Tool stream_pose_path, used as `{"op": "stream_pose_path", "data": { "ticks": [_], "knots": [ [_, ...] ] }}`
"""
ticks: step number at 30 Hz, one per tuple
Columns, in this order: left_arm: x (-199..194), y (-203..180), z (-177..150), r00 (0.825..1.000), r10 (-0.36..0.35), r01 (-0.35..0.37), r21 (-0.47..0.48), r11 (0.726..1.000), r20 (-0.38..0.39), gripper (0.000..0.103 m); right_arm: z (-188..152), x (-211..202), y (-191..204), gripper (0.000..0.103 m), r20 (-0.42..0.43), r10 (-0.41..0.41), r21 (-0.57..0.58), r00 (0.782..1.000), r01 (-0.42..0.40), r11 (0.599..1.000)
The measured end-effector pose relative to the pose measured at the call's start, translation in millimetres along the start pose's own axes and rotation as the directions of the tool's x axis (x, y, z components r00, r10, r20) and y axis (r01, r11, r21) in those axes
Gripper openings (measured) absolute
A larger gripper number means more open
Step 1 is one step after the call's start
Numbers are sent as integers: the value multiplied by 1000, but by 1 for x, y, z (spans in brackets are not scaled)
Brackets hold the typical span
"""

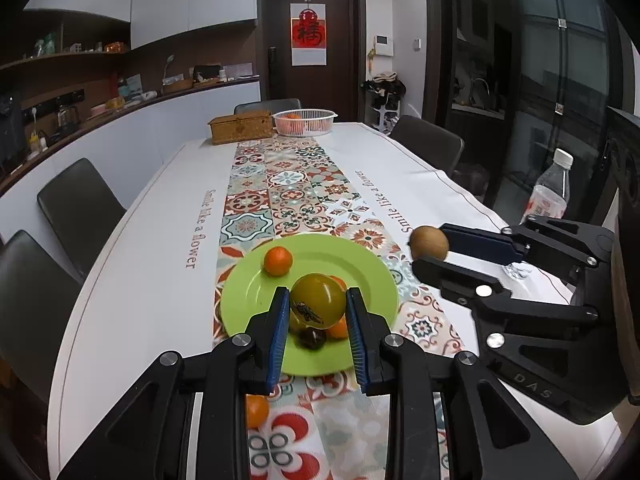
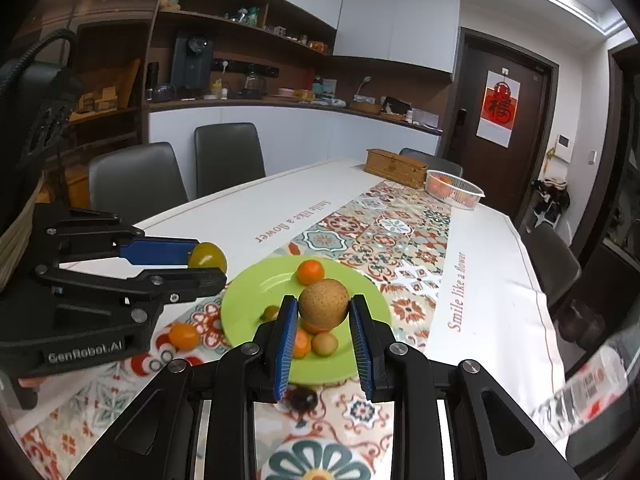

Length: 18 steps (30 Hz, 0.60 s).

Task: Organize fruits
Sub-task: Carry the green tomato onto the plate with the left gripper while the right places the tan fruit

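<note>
Green plate [image 2: 256,280] bears four fruits; each gripper's fingers pinch one fruit, yellow-green [image 1: 318,300], brown [image 2: 323,304].

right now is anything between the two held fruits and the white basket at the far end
Nothing visible: the table runner lies bare between the green plate and the white basket. Only the wicker box sits beside it.
</note>
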<state>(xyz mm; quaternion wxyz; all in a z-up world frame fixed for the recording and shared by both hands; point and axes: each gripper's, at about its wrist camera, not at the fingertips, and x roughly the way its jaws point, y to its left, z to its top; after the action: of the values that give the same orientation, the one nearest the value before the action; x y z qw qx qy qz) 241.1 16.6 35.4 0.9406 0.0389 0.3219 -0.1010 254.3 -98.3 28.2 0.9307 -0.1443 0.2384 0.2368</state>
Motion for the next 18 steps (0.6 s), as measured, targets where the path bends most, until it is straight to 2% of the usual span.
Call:
{"op": "stream_pose_path", "data": {
  "ticks": [9, 18],
  "knots": [
    [37, 20, 12, 999, 9, -10, -22, 1000, -52, 28, 10, 42, -11, 28, -60, 16, 26, 998, -15, 1000],
    [88, 38, 14, 990, 7, -16, -62, 998, -139, 28, 11, 93, -20, 28, -154, 29, 39, 988, -23, 999]
  ]
}}
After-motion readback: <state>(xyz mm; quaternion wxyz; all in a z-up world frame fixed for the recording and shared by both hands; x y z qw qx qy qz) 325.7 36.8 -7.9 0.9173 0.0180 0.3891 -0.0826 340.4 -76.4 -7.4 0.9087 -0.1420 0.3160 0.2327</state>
